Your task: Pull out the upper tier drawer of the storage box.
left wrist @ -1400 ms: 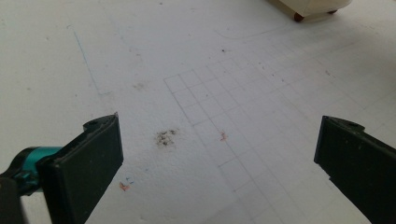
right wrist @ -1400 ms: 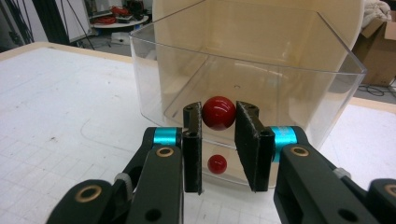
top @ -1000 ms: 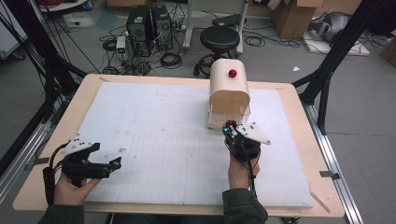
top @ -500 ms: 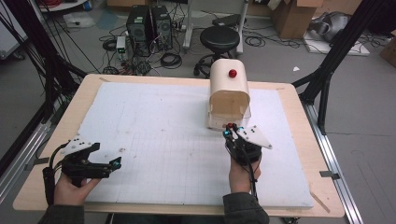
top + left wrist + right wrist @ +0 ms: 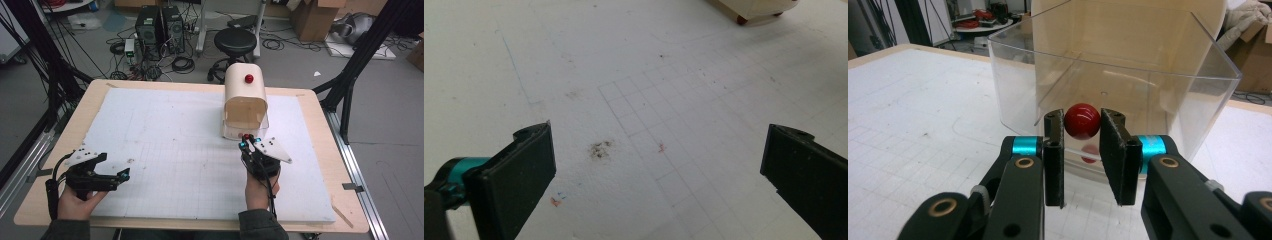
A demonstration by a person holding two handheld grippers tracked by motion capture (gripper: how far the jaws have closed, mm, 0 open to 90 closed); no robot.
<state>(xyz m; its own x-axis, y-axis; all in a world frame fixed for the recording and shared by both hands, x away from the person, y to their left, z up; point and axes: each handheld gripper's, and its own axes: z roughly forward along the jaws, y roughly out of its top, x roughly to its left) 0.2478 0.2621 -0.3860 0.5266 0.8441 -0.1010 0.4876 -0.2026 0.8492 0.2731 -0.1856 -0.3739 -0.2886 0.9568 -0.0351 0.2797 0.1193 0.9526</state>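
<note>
Red and round, a knob [image 5: 1082, 120] on the clear drawer front [image 5: 1113, 95] of the cream box [image 5: 244, 97] sits clamped between the right gripper [image 5: 1083, 131] jaws. The left gripper [image 5: 659, 160], jaws wide, frames bare white gridded foam [image 5: 624, 85]. No legible writing anywhere.

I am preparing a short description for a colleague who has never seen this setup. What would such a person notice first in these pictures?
First, the cream box with a rounded top far right of centre on the white board, a red knob on top. In the right gripper view, the right gripper closes its jaws on a red ball knob on the box's clear front drawer. The left gripper rests open near the board's front left corner.
</note>
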